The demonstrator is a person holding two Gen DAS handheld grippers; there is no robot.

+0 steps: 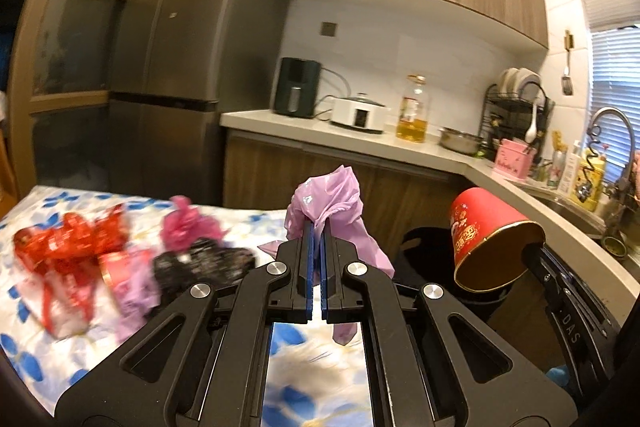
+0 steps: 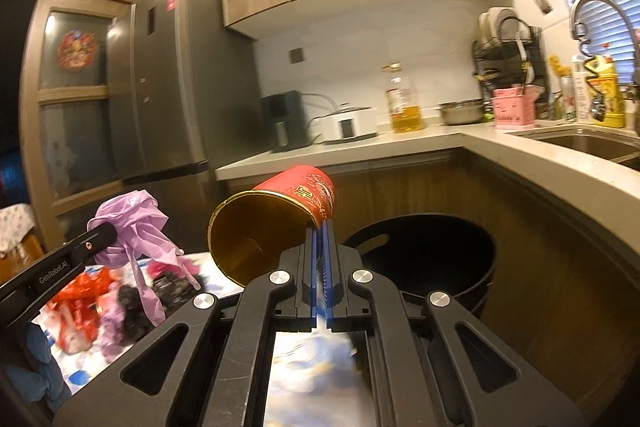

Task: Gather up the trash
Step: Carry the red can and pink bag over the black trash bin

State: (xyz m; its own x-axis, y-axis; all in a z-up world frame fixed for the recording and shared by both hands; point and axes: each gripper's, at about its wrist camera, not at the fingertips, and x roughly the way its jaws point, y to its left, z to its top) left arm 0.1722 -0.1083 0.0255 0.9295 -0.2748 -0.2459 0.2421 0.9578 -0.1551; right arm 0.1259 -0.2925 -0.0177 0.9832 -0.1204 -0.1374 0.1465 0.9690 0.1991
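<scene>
My left gripper (image 1: 318, 229) is shut on a crumpled pale purple plastic bag (image 1: 332, 203), held in the air past the table's edge; the same bag (image 2: 132, 223) hangs at the left of the right wrist view. My right gripper (image 2: 320, 227) is shut on the rim of a red paper cup (image 2: 280, 215) with a gold inside, tipped on its side. From the left wrist the cup (image 1: 486, 243) shows at the right, above a black bin (image 1: 428, 251). The bin (image 2: 424, 251) stands open just right of the cup.
More trash lies on the flowered tablecloth (image 1: 60, 347): red wrappers (image 1: 68, 247), a pink bag (image 1: 188, 227) and a black bag (image 1: 204, 263). A kitchen counter (image 2: 560, 175) with a sink (image 2: 592, 143) curves around the bin. A tall fridge (image 1: 180, 47) stands behind the table.
</scene>
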